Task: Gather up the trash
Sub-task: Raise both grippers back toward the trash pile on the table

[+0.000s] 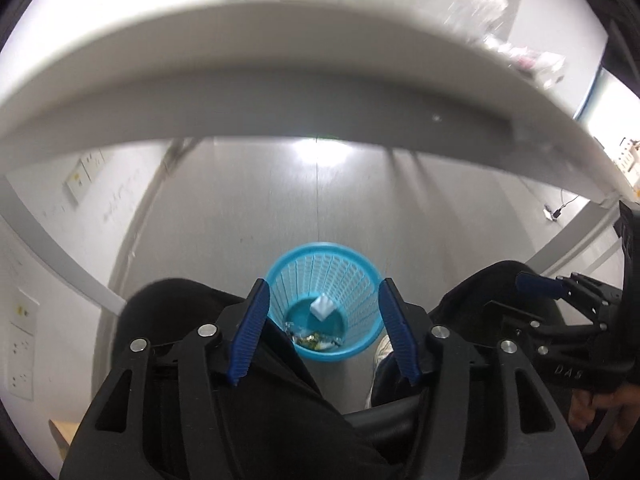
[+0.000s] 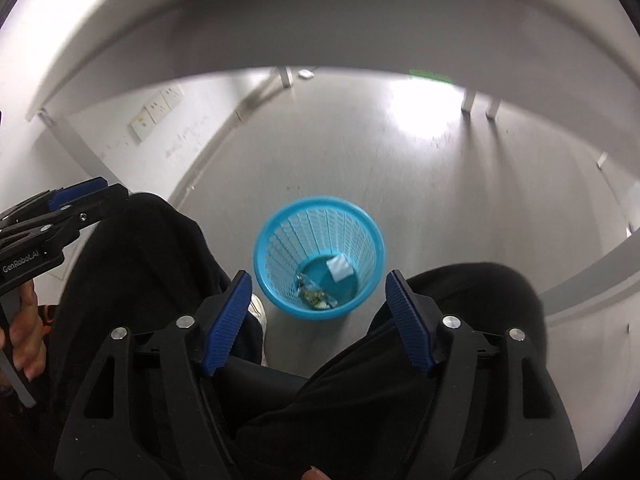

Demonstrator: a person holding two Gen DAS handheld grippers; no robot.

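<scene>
blurred bags [image 1: 500, 12] on table; basket [image 1: 325, 300] partly hidden.

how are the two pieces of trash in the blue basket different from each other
The white wad is plain white and blocky; the crumpled wrapper is shiny, with yellow and silver patches. The white wad keeps a compact shape, while the wrapper is flattened and spread out. Both lie apart on the bottom of the blue basket, which stands on the floor.
</scene>
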